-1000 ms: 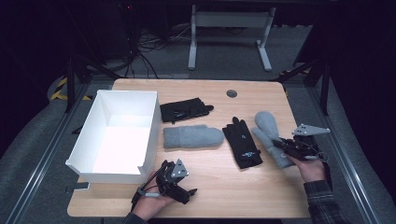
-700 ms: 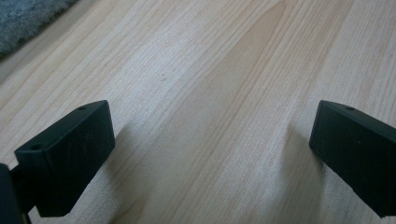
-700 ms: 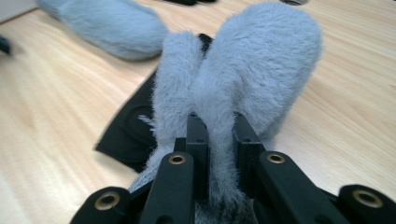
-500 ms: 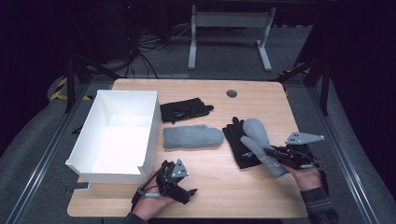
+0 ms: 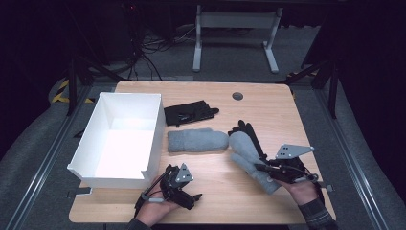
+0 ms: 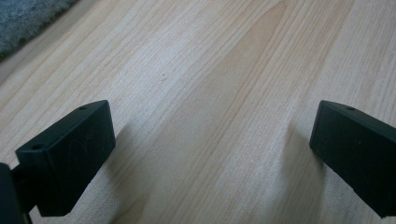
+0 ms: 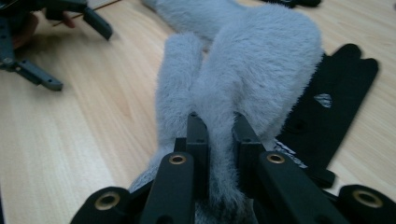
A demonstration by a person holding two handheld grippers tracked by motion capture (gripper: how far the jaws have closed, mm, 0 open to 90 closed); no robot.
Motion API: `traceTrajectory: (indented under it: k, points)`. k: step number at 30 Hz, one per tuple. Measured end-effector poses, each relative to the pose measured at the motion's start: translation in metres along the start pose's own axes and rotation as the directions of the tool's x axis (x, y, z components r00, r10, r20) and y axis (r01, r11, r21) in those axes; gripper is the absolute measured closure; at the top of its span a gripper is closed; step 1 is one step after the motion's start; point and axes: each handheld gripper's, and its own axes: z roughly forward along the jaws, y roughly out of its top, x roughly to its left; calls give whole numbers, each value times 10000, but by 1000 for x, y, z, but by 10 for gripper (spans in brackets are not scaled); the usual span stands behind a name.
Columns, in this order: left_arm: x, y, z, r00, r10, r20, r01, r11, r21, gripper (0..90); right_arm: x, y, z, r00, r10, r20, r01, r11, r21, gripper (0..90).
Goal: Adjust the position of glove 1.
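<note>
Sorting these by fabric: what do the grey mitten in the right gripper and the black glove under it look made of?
Grey mitten: seemingly fleece or plush, matte, with a fuzzy nap. Black glove: smooth, thin synthetic knit, perhaps, with a printed logo.

Mitten (image 5: 249, 158) on glove (image 5: 251, 136) — box (image 5: 155, 129) left

The right tool (image 5: 266, 168), clamped on the grey mitten (image 5: 249, 155), has carried it across the desk (image 5: 268, 103) toward nine o'clock; the mitten now overlaps the black glove (image 5: 249, 132) and nears the other grey mitten (image 5: 197, 141).
</note>
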Motion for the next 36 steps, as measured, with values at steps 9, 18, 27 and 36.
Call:
traceTrajectory:
  k: [9, 18, 27, 36]
  points:
    - [0, 0, 0, 10000, -19, 6, 19, 10000, -4, 6, 22, 2, 21, 9952, -480, -851, 510, 9981, 334, 816]
    - [-1, 0, 0, 10000, -91, -26, 91, 10000, -18, 9, 41, 3, 38, 9894, -786, -1218, 871, 9940, 663, 815]
    - [-1, 1, -2, 9999, -106, -61, 107, 9999, 76, 38, 54, 3, 52, 9873, -914, -1300, 1038, 9904, 916, 717]
    - [-3, 5, -9, 9995, -198, -263, 204, 9995, 221, 203, 48, 8, 35, 9899, -861, -1124, 878, 9961, 99, 558]
